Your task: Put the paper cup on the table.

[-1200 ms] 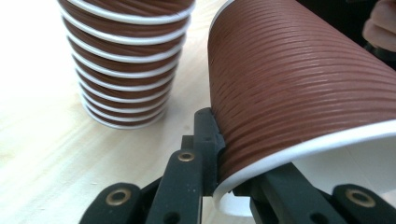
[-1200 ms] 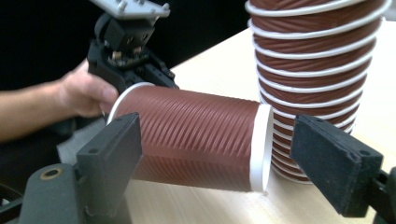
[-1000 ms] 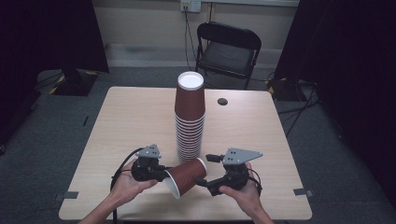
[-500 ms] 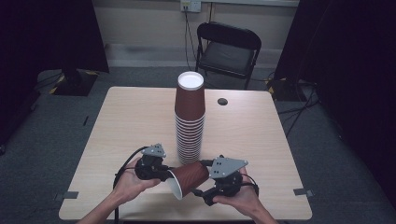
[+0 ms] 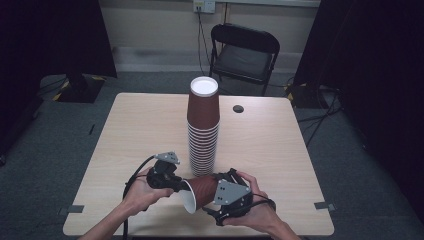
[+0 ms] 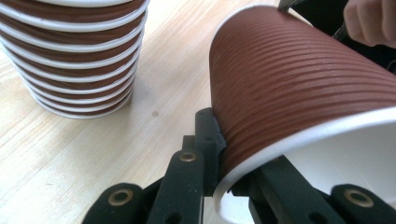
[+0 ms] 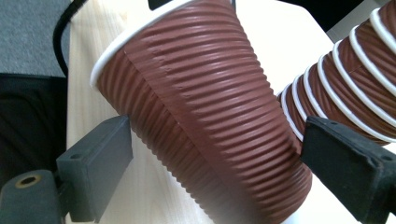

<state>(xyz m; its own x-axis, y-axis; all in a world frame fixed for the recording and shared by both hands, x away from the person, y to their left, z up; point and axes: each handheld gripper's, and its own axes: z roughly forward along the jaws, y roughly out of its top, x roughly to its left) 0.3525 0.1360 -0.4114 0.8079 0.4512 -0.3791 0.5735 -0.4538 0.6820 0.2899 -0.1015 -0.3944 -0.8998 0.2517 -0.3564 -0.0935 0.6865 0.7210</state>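
A ribbed brown paper cup (image 5: 200, 190) lies on its side just above the table's front part, white mouth toward the person's left. My left gripper (image 5: 177, 186) is shut on its rim; in the left gripper view one jaw presses the outer wall of the cup (image 6: 303, 84) and the other sits inside. My right gripper (image 5: 213, 197) has just been opening its jaws. They stand wide on either side of the cup (image 7: 210, 116), near its base, without squeezing it. A tall stack of the same cups (image 5: 203, 135) stands right behind.
The wooden table (image 5: 280, 150) has a small dark disc (image 5: 238, 108) near its far edge. A black folding chair (image 5: 243, 50) stands beyond the table. The cup stack (image 6: 79, 60) is close to both grippers.
The right gripper has slid left along the cup, from its base end to around its body, and its jaws stand wider. The left gripper and the cup have stayed put.
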